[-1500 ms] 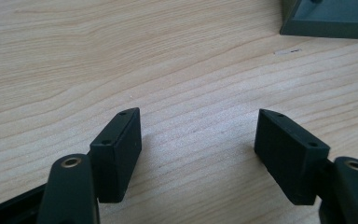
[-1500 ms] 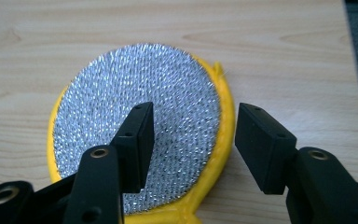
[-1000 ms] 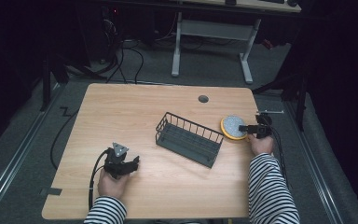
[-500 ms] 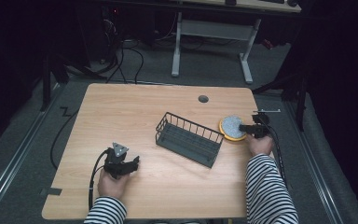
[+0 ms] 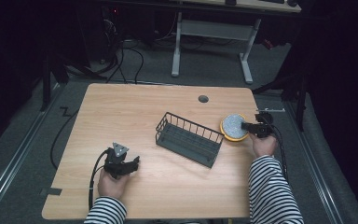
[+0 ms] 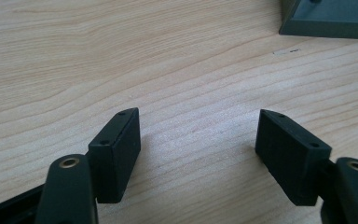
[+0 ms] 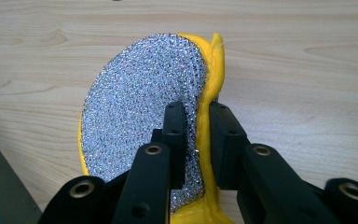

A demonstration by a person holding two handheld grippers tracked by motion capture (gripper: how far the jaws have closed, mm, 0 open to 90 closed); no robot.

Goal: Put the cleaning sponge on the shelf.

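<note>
Sponge (image 7: 144,116): round, yellow body with a silver mesh face. It now stands tilted up on edge, just beside the right end of the rack (image 5: 189,138). A second ago it lay flat on the surface (image 5: 135,107), a little farther from the rack. So you have lifted one side and drawn it slightly toward the rack.

Your right hand-held gripper (image 7: 196,140) pinches the sponge's near rim. One jaw presses the mesh face, the other the yellow back, and the foam is squeezed thin between them. The grip looks firm, but it sits at the edge only, so the sponge may swing or sag when carried.

Rack: dark wire, long and open-topped, lying at a slant in the middle of the surface. Nothing shows inside it. It has not shifted over the last second.

Your left hand-held gripper (image 5: 119,163) rests on the surface well to the rack's left and nearer to you. Its jaws stand spread wide with bare wood between them and a corner of the rack base beyond. No change there.

Reading: pick-up is done, transfer is starting. Likely next is a lift over the rack's right wall. Whether the sponge's lower edge is off the surface yet, I cannot tell.
</note>
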